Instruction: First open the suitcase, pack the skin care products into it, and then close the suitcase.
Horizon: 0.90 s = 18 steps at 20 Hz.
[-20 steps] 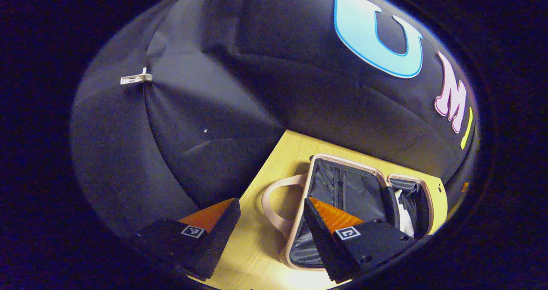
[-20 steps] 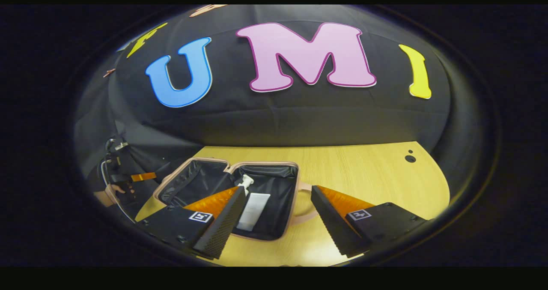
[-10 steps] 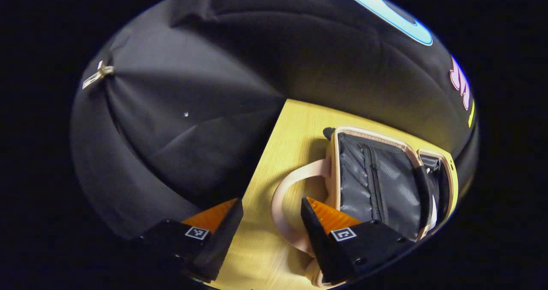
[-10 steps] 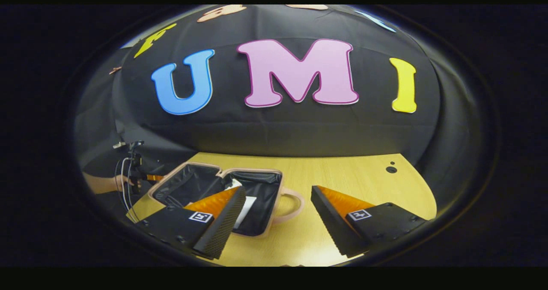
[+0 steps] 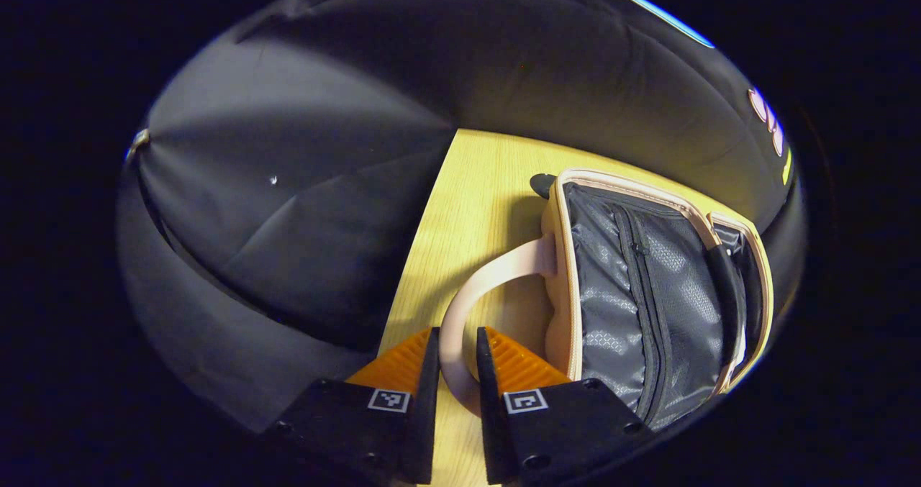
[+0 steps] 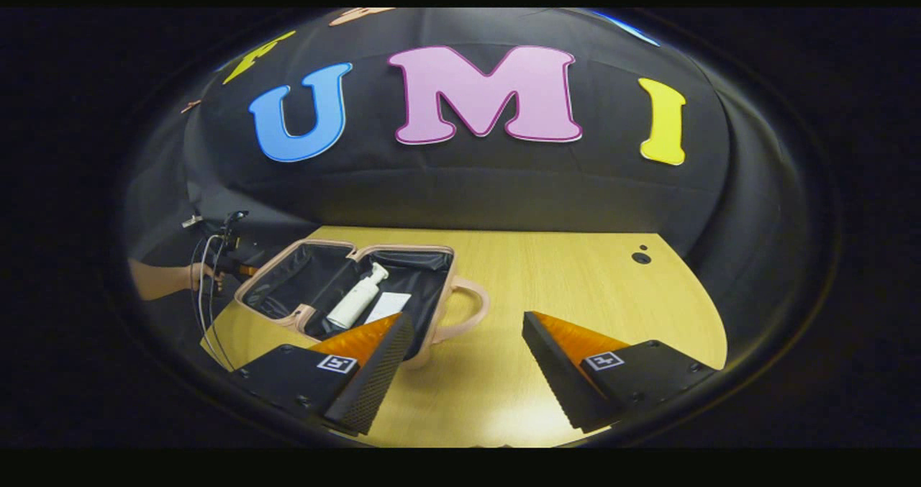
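Left gripper (image 5: 453, 361) closed on the suitcase handle (image 5: 468, 296), one finger on each side of the loop. Suitcase (image 5: 647, 293) lying open on the table (image 5: 475, 178), just ahead and right of that gripper. Right gripper (image 6: 464, 361) wide open, holding nothing, above bare tabletop. Ahead and left of it, a white pump bottle (image 6: 356, 300) and flat white packet (image 6: 388, 306) inside the open case.

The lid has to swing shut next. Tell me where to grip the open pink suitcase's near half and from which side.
Grip the pink loop handle on the suitcase half's outer edge, coming from the table side. It arches clear of the wood, and the left tongs already pinch it.
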Motion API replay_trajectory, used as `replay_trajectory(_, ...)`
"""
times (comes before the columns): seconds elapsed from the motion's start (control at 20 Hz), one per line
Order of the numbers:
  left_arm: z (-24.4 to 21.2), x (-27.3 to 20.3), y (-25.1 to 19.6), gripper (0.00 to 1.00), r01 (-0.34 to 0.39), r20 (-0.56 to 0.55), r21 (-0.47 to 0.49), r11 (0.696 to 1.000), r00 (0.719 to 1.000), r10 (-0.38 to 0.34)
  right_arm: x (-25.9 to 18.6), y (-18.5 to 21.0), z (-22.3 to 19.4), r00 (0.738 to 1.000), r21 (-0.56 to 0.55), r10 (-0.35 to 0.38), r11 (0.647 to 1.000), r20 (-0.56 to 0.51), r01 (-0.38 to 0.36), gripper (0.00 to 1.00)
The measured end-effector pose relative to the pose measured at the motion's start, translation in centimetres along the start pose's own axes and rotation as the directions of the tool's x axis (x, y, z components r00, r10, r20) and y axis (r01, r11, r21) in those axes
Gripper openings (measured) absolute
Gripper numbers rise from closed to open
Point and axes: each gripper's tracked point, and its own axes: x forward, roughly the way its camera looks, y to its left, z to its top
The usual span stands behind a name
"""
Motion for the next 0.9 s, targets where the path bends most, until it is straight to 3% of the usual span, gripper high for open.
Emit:
replay_trajectory(0.15,1.3,-0.8,-0.1,0.21,-0.040,0.060,0.012,0.999,0.997,0.040,0.1,-0.7,-0.3,1.000,0.012,-0.005,1.000,-0.012,0.005,0.98)
replay_trajectory(0.25,2.5,-2.5,-0.2,0.22,-0.070,0.099,0.074,0.995,0.993,0.063,0.1,-0.8,-0.2,1.000,0.023,0.006,1.000,-0.018,-0.006,0.98)
replay_trajectory(0.3,3.3,-3.5,-0.6,0.17,-0.083,0.122,0.094,0.992,0.990,0.071,0.1,-1.2,0.2,1.000,0.022,0.000,1.000,-0.007,0.000,0.98)
replay_trajectory(0.5,7.4,-9.8,-2.7,0.15,-0.096,0.238,0.111,0.989,0.969,0.068,-0.7,-1.2,1.2,1.000,0.046,0.013,0.999,0.018,-0.014,0.98)
replay_trajectory(0.65,9.9,-16.4,-6.7,0.13,-0.075,0.308,0.129,0.989,0.951,0.032,-1.9,-1.8,1.8,0.999,0.051,0.019,0.999,0.026,-0.020,0.98)
replay_trajectory(0.9,13.9,-25.7,-17.1,0.11,0.031,0.373,0.209,0.977,0.921,-0.109,-4.4,-3.7,3.6,0.998,0.058,0.007,0.998,0.065,-0.011,0.98)
